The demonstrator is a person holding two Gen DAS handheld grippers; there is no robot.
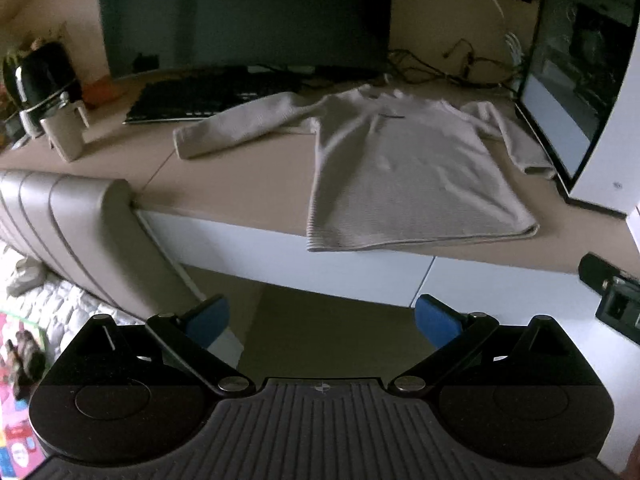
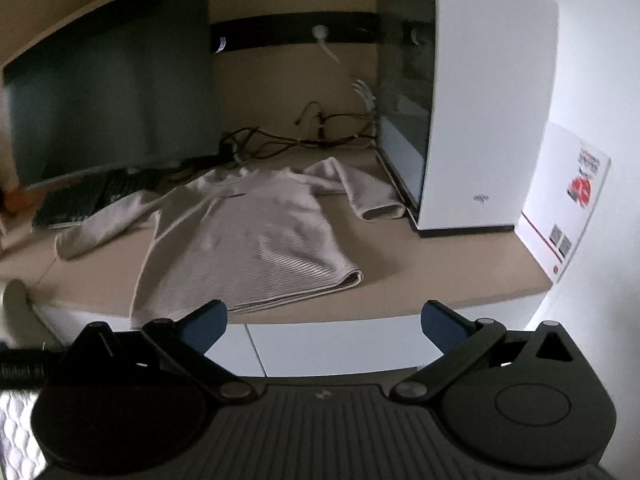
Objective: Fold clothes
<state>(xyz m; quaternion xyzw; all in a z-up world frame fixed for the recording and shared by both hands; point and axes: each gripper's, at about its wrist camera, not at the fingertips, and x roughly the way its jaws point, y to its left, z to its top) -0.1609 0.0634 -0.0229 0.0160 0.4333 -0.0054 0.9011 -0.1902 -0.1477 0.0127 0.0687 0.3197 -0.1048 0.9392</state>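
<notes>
Left gripper point(image 1: 322, 320) wide open, nothing between its blue pads, hanging short of the desk point(image 1: 248, 184) edge. Right gripper point(image 2: 324, 322) just as wide, empty too. Beyond them the sweater point(image 1: 400, 176) lies flat, hem at the desk edge, sleeves spread. Behind: keyboard point(image 1: 208, 100), monitor point(image 1: 244, 16), PC case point(image 2: 472, 100).

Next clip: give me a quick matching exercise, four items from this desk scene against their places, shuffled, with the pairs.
Things:
1. sweater
2. keyboard
3. white computer case
4. cables

Places:
A. at the desk's right end, by a sleeve cuff
B. spread flat, hem at the front edge of the desk
C. at the back of the desk, between monitor and case
D. below the dark monitor

Pairs: 1-B, 2-D, 3-A, 4-C
</notes>
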